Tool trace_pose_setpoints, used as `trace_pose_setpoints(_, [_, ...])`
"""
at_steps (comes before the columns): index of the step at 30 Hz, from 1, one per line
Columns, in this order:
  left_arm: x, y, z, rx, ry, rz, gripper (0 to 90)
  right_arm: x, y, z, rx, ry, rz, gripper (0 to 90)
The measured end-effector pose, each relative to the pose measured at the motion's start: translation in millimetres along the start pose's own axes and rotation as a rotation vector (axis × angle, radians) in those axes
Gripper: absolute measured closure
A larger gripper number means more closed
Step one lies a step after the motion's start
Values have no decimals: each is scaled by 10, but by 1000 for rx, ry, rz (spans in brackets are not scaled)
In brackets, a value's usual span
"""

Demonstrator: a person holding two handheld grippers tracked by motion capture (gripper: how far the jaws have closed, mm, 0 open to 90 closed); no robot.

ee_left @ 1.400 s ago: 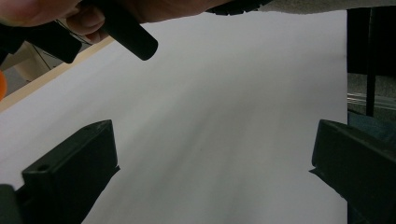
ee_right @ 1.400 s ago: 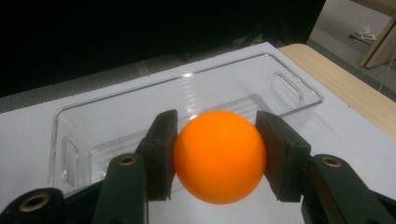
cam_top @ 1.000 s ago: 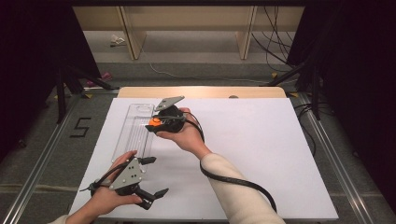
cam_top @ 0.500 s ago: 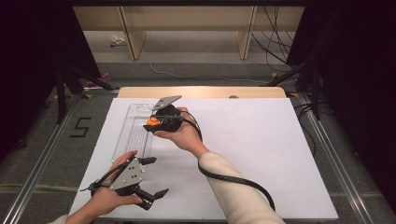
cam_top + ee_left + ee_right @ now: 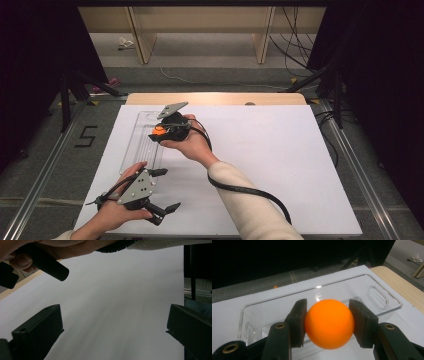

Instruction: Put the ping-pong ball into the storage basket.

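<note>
Right gripper view: my right gripper [image 5: 329, 323] clamps round orange ball [image 5: 329, 323] over clear plastic tray [image 5: 384, 303]; ball's underside hidden. My left gripper [image 5: 161, 194] gapes, empty.

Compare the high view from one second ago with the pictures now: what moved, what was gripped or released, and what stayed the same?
Nothing visibly changed. The right gripper stays shut on the orange ball above the clear tray, and the left gripper stays open near the front edge of the white sheet, holding nothing.
</note>
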State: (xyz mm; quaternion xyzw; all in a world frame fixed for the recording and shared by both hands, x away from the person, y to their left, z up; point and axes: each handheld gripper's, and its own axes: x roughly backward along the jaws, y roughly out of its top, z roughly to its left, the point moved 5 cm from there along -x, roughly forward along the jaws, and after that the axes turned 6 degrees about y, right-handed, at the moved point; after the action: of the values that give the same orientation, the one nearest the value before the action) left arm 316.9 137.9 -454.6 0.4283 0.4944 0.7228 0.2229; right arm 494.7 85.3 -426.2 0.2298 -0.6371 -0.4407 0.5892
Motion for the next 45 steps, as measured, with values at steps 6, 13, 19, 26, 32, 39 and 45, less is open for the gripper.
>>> trace_pose_setpoints(6, [-1, 0, -2, 0, -1, 0, 0, -51, 28, 7, 3, 5, 6, 515])
trace_pose_setpoints(13, [-1, -1, -3, -1, -1, 1, 0, -123, 53, 17, 4, 14, 14, 515])
trace_pose_setpoints(19, [0, -3, -7, -1, -3, 2, 0, -179, 69, 17, 10, 17, 24, 515])
trace_pose_setpoints(26, [-1, -2, -14, -5, -5, 3, 0, -225, 65, 6, 7, 18, 29, 514])
trace_pose_setpoints(32, [-2, -2, -15, -5, -6, 4, 0, -264, 62, 4, 7, 20, 36, 514])
trace_pose_setpoints(39, [-1, -2, -16, -7, -8, 5, 0, -317, 66, 10, 12, 27, 48, 514])
trace_pose_setpoints(45, [-1, -2, -16, -8, -8, 5, 0, -366, 65, 3, 11, 29, 57, 514])
